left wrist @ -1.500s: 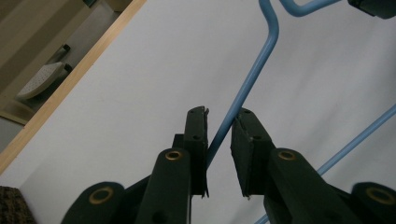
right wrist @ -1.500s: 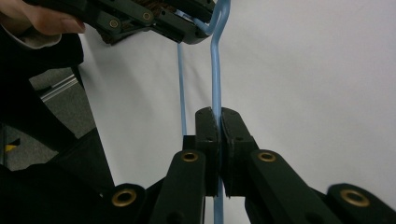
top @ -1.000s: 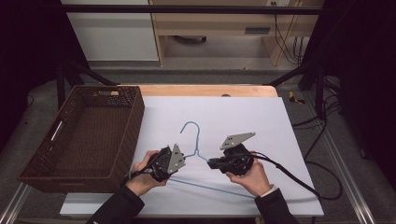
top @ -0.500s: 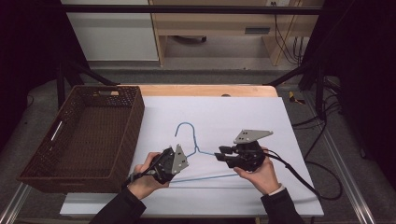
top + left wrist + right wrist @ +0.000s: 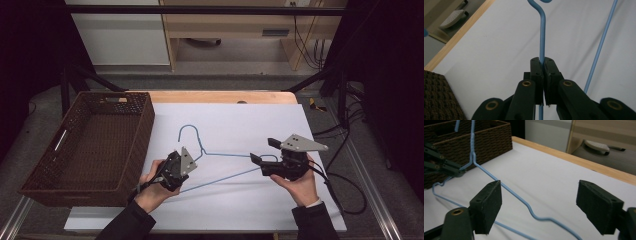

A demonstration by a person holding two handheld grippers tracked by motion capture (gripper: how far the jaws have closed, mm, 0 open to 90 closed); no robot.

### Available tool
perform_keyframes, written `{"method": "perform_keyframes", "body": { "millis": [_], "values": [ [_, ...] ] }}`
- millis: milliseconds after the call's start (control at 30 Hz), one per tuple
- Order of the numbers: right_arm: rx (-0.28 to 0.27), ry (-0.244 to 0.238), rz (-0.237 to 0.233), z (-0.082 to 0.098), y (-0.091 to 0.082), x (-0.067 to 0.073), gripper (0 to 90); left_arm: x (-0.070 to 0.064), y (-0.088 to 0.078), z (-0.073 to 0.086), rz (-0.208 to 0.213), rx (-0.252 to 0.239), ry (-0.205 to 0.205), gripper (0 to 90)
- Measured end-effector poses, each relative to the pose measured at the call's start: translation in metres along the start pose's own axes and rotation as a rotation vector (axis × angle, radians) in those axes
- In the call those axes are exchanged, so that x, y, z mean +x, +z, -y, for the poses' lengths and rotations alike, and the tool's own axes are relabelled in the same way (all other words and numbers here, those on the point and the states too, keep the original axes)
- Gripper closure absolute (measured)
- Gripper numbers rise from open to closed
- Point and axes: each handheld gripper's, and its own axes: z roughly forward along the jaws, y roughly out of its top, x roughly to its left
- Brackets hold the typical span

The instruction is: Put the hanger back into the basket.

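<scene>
This looks like a lab or recording studio set up for filming handwork. A table (image 5: 240, 100) with a wooden edge is covered by a plain white sheet (image 5: 260, 125) and framed by black metal struts (image 5: 320, 77), with dark drapes at both sides. Loose cables (image 5: 305, 40) hang by a bare wooden desk (image 5: 240, 25) behind, above a grey carpeted floor (image 5: 210, 80).

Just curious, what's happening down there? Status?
Left claw clamped on blue hanger. Right claw just opened, hanger wire between its jaws. Basket alongside, nothing blocking.
</scene>
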Motion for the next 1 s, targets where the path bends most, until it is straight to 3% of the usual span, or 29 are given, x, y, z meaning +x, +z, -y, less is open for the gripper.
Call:
{"method": "perform_keyframes", "body": {
  "millis": [133,267,433,567,1000],
  "values": [
    [-0.021,0.025,0.058,0.007,-0.012,-0.008,9.4,0.004,-0.004,-0.004,-0.013,0.000,-0.024,87.1],
    [-0.028,0.045,0.097,0.015,-0.024,-0.014,6.3,0.010,-0.006,-0.011,-0.014,0.008,-0.049,87.2],
    [-0.015,0.062,0.108,0.025,-0.032,-0.019,5.0,0.016,-0.012,-0.021,-0.009,0.023,-0.060,87.1],
    [-0.002,0.064,0.106,0.032,-0.033,-0.021,4.9,0.025,-0.019,-0.026,-0.001,0.024,-0.092,87.1],
    [0.042,0.070,0.119,0.046,-0.028,-0.021,4.7,0.064,-0.054,-0.046,-0.075,0.002,-0.122,87.1]
  ]
}}
